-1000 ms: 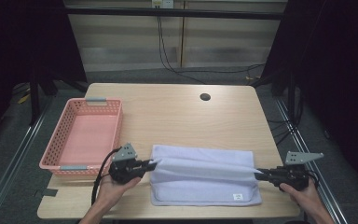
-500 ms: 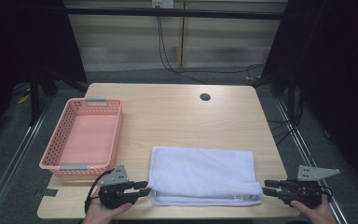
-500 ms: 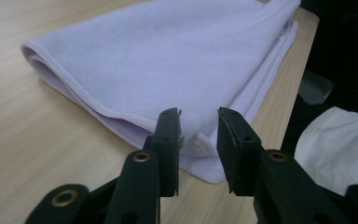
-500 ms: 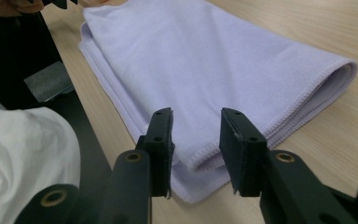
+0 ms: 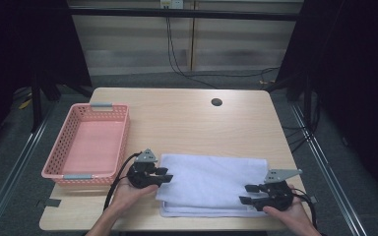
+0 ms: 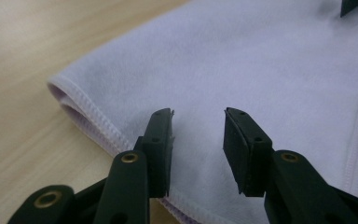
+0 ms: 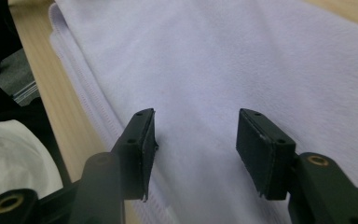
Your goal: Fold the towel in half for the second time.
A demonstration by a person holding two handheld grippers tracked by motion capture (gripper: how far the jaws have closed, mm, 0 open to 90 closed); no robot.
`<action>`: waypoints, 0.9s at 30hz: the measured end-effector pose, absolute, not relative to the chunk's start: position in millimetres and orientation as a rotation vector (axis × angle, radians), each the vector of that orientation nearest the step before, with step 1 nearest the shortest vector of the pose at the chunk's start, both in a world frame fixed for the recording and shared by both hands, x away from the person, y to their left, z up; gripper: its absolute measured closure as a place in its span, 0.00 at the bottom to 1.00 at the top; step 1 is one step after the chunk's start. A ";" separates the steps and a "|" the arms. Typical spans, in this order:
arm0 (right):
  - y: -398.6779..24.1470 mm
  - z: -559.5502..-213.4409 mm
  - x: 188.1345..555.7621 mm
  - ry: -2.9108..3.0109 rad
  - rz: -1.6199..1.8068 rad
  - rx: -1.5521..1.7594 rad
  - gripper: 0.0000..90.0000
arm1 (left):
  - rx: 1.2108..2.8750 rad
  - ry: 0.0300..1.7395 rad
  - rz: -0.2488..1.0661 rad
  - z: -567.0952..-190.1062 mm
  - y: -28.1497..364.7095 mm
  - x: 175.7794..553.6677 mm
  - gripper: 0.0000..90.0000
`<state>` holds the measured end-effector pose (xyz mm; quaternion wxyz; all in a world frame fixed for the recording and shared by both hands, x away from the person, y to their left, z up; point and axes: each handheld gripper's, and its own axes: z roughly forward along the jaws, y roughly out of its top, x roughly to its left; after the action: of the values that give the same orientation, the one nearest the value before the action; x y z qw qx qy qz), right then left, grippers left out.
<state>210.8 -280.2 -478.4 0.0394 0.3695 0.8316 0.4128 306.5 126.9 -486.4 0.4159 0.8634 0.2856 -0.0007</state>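
Observation:
A pale lavender towel [image 5: 209, 184] lies folded flat near the table's front edge. My left gripper [image 5: 166, 177] rests at the towel's left end and points right. Its jaws have just been opening. In the left gripper view they [image 6: 198, 135] stand apart over the towel [image 6: 261, 70] with nothing pinched. My right gripper [image 5: 246, 194] is over the towel's front right part and points left. Its jaws have also just been opening. In the right gripper view they [image 7: 196, 140] stand wide above the cloth [image 7: 223, 60], with the pads off it.
A pink plastic basket [image 5: 88, 142] stands empty at the table's left side, close to my left hand. The wooden table [image 5: 187, 123] has a round cable hole [image 5: 216, 102] at the back. Cables trail from both grippers toward the front edge.
A second ago both grippers held the towel's ends with a fold raised. The towel now lies flat and released. Both hands have moved inward over it, and the jaws stand wider.

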 end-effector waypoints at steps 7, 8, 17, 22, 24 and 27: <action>-266.8 -490.6 221.5 2.638 1.155 1.170 0.50 | 2.192 0.726 0.016 -495.5 124.2 297.9 0.64; -269.7 -491.9 222.3 2.630 1.172 1.157 0.52 | 2.191 0.729 0.023 -495.6 122.9 296.4 0.63; -296.7 -489.5 217.9 2.621 1.136 1.197 0.54 | 2.226 0.661 -0.056 -492.5 102.7 285.9 0.57; -288.1 -481.9 212.2 2.591 1.180 1.192 0.45 | 2.185 0.710 -0.030 -481.3 103.1 296.8 0.50; -275.9 -478.8 211.8 2.597 1.208 1.145 0.44 | 2.163 0.736 0.003 -476.2 104.6 306.9 0.50; -243.9 -474.4 211.9 2.646 1.245 1.057 0.41 | 2.144 0.777 0.043 -471.8 106.6 323.8 0.49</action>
<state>211.9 -243.9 -474.4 0.0158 0.3399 0.8509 0.4003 323.8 106.6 -471.8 0.4173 0.8543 0.3094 0.0172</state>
